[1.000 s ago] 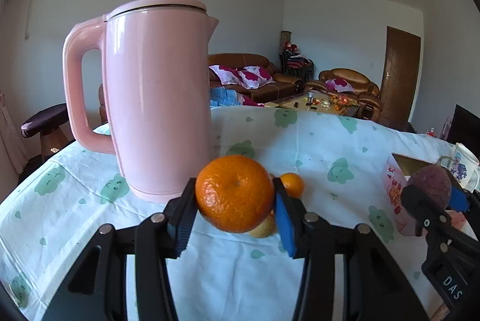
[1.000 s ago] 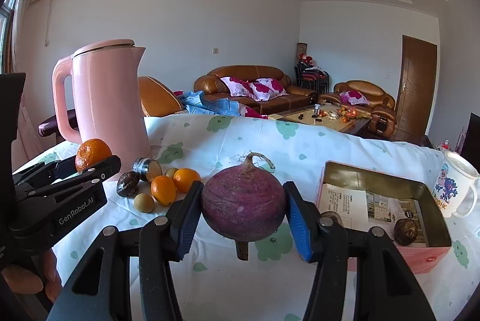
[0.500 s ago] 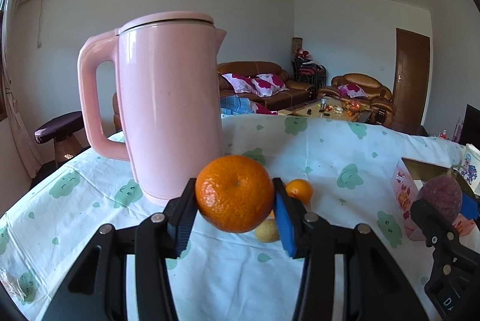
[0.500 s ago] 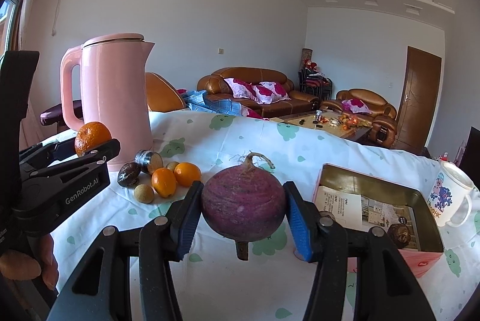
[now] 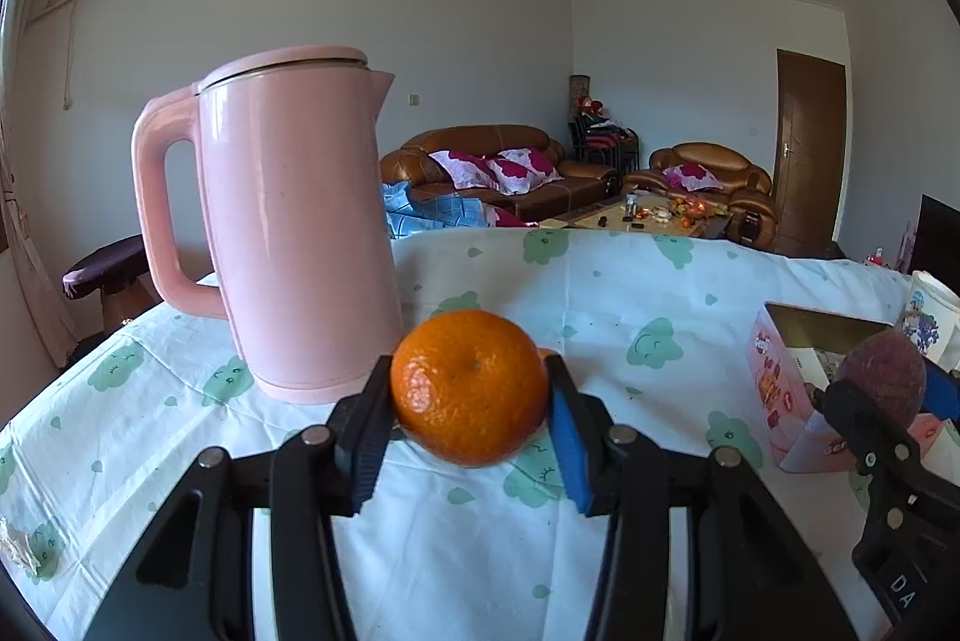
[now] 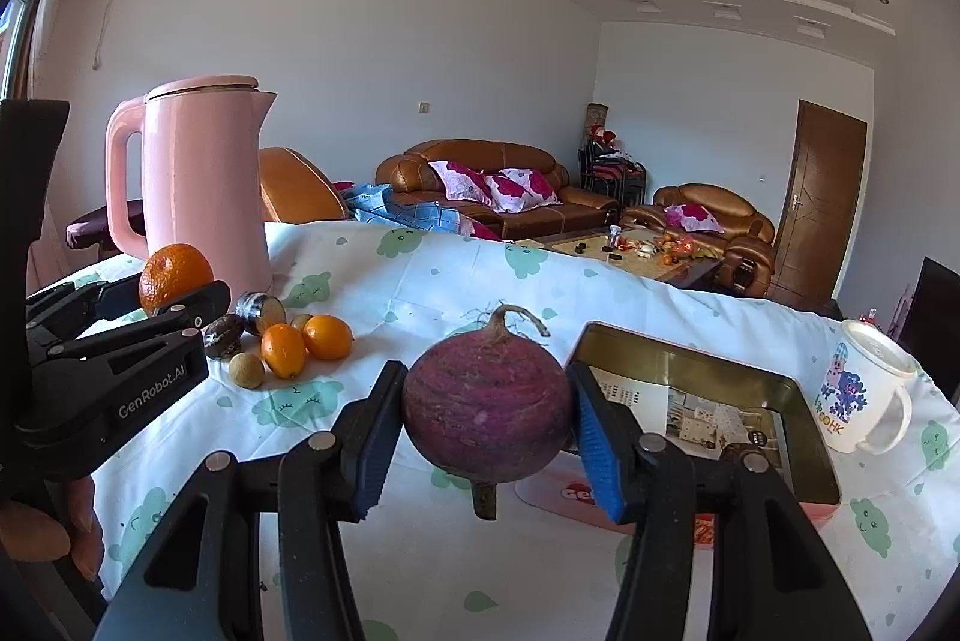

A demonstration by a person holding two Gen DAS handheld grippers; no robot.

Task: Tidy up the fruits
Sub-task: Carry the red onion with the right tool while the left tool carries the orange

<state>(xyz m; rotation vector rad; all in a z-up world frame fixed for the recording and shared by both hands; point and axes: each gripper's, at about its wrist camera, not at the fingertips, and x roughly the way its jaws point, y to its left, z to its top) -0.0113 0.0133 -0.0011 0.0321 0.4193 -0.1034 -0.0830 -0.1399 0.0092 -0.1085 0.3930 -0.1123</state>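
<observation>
The right tongs point(image 6: 486, 422), pinching the purple root point(image 6: 487, 413), hover nearest the open tin point(image 6: 708, 401) just to their right, while the left tongs point(image 5: 471, 416) pinch an orange point(image 5: 470, 386) farther left.

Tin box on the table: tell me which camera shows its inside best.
The right wrist view. It looks down into the open tin box, showing papers and its gold walls. The left wrist view catches only its pink side and rim at the right edge, partly behind the right gripper.
</observation>
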